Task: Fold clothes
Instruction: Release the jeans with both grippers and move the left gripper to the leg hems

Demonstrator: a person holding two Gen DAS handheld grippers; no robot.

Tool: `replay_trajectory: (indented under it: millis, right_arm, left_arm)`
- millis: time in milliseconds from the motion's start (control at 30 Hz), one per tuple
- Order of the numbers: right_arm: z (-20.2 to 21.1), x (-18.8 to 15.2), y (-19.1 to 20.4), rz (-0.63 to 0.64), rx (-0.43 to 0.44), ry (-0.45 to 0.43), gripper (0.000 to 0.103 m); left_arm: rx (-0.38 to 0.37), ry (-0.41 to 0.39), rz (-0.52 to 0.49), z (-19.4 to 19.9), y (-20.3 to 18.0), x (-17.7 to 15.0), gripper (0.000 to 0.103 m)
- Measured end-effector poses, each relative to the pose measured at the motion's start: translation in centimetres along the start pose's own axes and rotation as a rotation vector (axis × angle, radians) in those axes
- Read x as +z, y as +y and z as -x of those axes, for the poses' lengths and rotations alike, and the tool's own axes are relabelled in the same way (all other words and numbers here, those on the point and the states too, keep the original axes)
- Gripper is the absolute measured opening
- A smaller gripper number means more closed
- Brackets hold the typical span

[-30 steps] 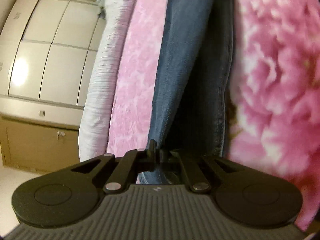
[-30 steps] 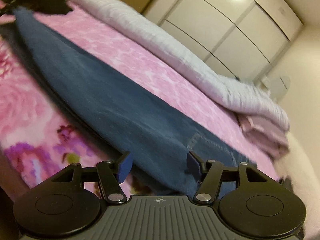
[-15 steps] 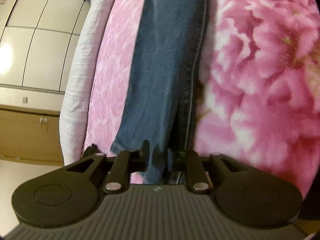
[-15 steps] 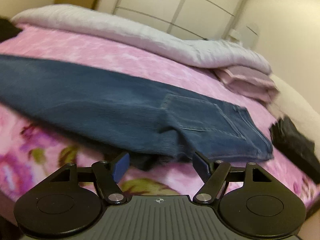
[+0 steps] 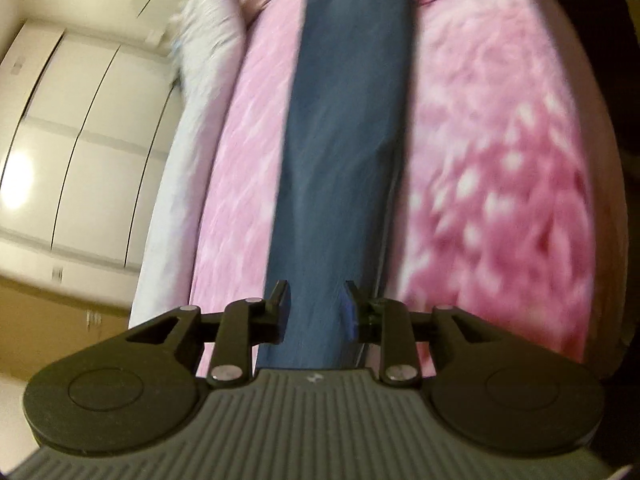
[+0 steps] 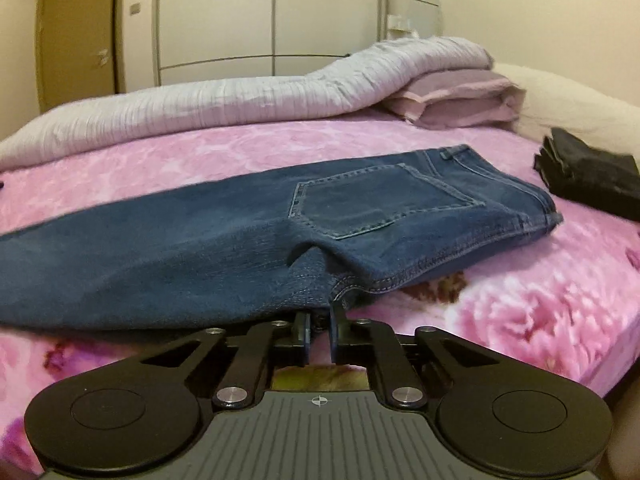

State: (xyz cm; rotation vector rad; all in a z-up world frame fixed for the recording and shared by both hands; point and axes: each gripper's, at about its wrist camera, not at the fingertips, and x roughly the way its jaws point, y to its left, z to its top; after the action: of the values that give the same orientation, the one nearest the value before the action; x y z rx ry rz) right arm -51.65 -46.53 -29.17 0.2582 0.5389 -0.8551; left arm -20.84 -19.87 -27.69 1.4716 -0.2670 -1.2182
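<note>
Blue jeans (image 6: 248,248) lengthwise-folded, flat

Item count: one pair of blue jeans (image 6: 248,236), one folded black garment (image 6: 592,176), one grey rolled duvet (image 6: 224,100), two stacked lilac pillows (image 6: 460,100), one pink floral bedspread (image 6: 520,312), two grippers: left gripper (image 5: 314,306), right gripper (image 6: 320,332).

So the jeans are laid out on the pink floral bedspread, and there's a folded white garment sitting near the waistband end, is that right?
Not quite. The jeans do lie on the pink floral bedspread, but the folded garment near the waistband end is black, not white. The right wrist view shows it, lying apart from the waistband. The pale fabric further back is the rolled grey blanket.
</note>
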Motion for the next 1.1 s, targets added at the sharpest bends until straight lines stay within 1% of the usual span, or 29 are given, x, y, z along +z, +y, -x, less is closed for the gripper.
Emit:
replay_trajectory:
  millis: [67,167,233,300,367,467,567,667,700,733,833,933,967,1033,1067,1100]
  right_arm:
    - [0.5,0.0,0.2,0.006,0.003,0.003,0.007]
    - [1.2,0.0,0.5,0.016,0.009,0.007,0.007]
    - [1.7,0.0,0.7,0.022,0.012,0.010,0.007]
    - [2.2,0.0,0.8,0.028,0.016,0.013,0.008]
    - [2.7,0.0,1.0,0.035,0.019,0.016,0.008]
    - [3.5,0.0,1.3,0.044,0.027,0.015,0.010]
    - [4.9,0.8,1.4,0.061,0.049,-0.037,0.013]
    - [4.5,1.6,2.0,0.079,0.086,-0.067,0.026]
    - [4.4,1.8,2.2,0.085,0.098,-0.077,0.034]
    - [4.1,2.0,2.3,0.089,0.108,-0.080,0.038]
    - [1.9,2.2,2.3,0.059,0.136,-0.045,0.039]
    - [1.3,2.1,2.8,0.068,0.151,-0.006,0.040]
    - [1.1,2.0,2.9,0.071,0.155,0.007,0.040]
    - [0.6,1.9,3.2,0.078,0.165,0.033,0.041]
    - [0.4,1.9,3.3,0.081,0.170,0.045,0.041]
    - [0.2,1.8,3.5,0.084,0.174,0.058,0.041]
  left_arm:
    - [-0.024,-0.036,0.001,-1.2,-0.2,1.3,0.025]
    - [-0.051,-0.068,0.000,-2.4,-0.7,2.8,0.025]
    - [-0.054,-0.084,-0.013,-2.5,-1.2,3.7,0.026]
    - [-0.058,-0.095,-0.015,-2.2,-1.5,4.5,0.028]
    - [-0.065,-0.091,0.012,-2.6,-1.2,4.2,0.033]
    - [-0.078,-0.077,0.064,-3.2,-0.3,3.2,0.034]
    - [-0.098,-0.040,0.149,-3.4,1.4,1.3,0.035]
    - [-0.121,0.005,0.224,-3.5,2.6,-1.0,0.037]
    - [-0.127,0.018,0.247,-3.5,3.0,-1.7,0.038]
    - [-0.131,0.028,0.271,-3.4,3.3,-2.4,0.038]
    - [-0.136,0.067,0.344,-2.7,4.1,-4.6,0.039]
    - [-0.158,0.094,0.443,-2.1,5.4,-7.0,0.041]
    - [-0.171,0.103,0.496,-1.8,6.1,-7.8,0.042]
    - [-0.195,0.111,0.643,-1.2,7.9,-9.5,0.043]
    - [-0.192,0.107,0.708,-1.0,8.7,-10.2,0.043]
    - [-0.170,0.108,0.756,-0.8,9.4,-11.0,0.043]
